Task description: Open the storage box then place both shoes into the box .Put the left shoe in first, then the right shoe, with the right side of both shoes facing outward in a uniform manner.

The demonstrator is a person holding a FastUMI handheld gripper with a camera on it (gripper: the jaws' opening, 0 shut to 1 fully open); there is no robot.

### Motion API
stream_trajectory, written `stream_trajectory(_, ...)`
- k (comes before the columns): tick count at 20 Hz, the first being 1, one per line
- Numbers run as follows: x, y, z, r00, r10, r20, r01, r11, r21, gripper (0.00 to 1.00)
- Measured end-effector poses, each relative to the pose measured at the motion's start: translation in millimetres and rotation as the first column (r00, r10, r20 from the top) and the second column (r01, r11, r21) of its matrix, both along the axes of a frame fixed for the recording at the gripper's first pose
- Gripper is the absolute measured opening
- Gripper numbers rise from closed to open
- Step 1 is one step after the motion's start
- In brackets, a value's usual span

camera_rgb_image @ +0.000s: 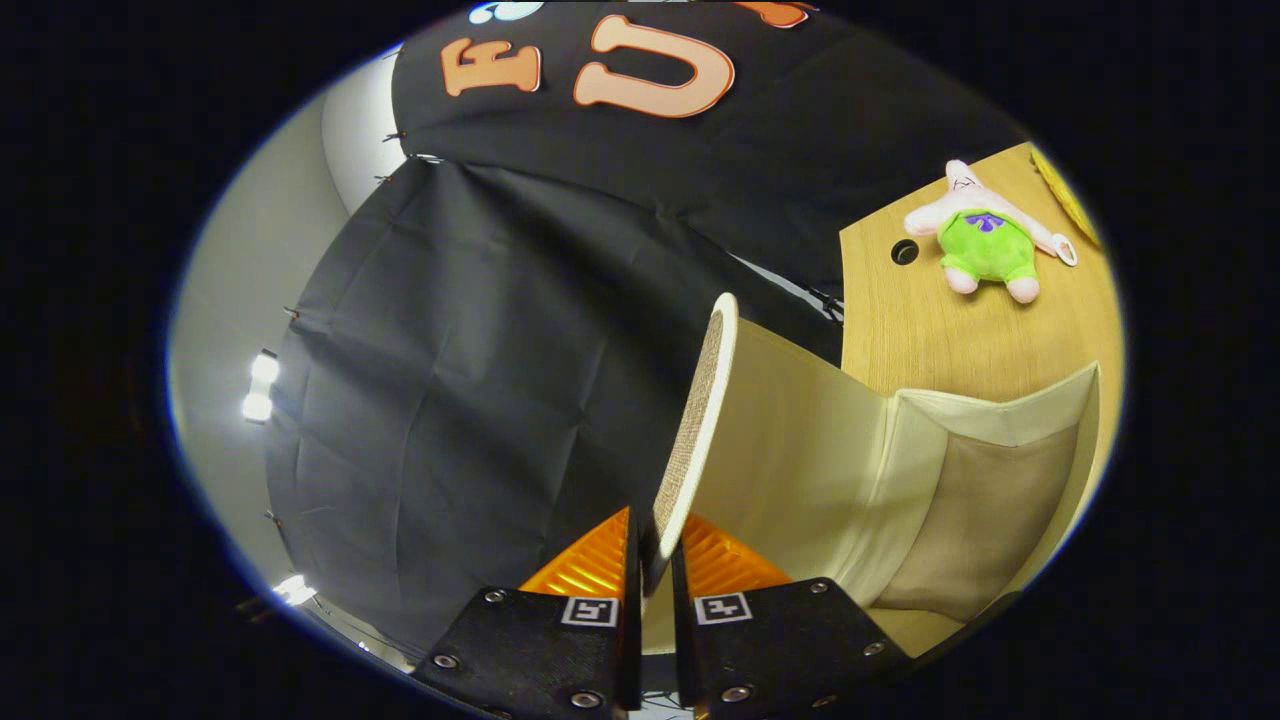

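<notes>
My gripper (655, 545) is shut on the edge of the storage box's lid (700, 420). The lid is a woven beige panel with a white rim, seen edge-on and lifted up from the box. Both orange fingers (590, 565) press on its lower rim, one on each side. Right of the lid, the cream fabric box (900, 480) stands open on the wooden table (930, 340), and its pale lining and tan inner wall are in view. Inside, the visible part of the box holds nothing.
A pink and green plush toy (985, 245) lies on the table beyond the box, near a round cable hole (904, 252). A yellow object (1065, 190) sits at the table's far corner. Black cloth walls stand to the left, with bright lamps (260, 390) beside them.
</notes>
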State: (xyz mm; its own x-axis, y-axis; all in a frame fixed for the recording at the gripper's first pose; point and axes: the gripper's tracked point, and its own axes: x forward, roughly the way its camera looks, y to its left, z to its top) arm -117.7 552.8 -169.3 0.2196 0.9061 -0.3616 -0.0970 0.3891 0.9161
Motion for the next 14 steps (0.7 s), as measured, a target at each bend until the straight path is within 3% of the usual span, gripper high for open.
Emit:
stream_trajectory(3,-2.8,3.1,-14.5,0.998,0.021,0.059,-0.017,0.997,-0.076,0.30)
stream_trajectory(6,-6.0,-13.0,-21.1,0.993,0.057,0.107,-0.045,0.993,-0.110,0.68)
stream_trajectory(8,-7.9,-40.0,-17.3,0.988,0.049,0.147,-0.029,0.990,-0.138,0.85)
stream_trajectory(11,8.3,-94.7,-34.7,0.976,0.008,0.218,0.047,0.968,-0.247,0.90)
stream_trajectory(14,23.3,-159.6,-65.6,0.967,-0.040,0.251,0.132,0.922,-0.364,0.93)
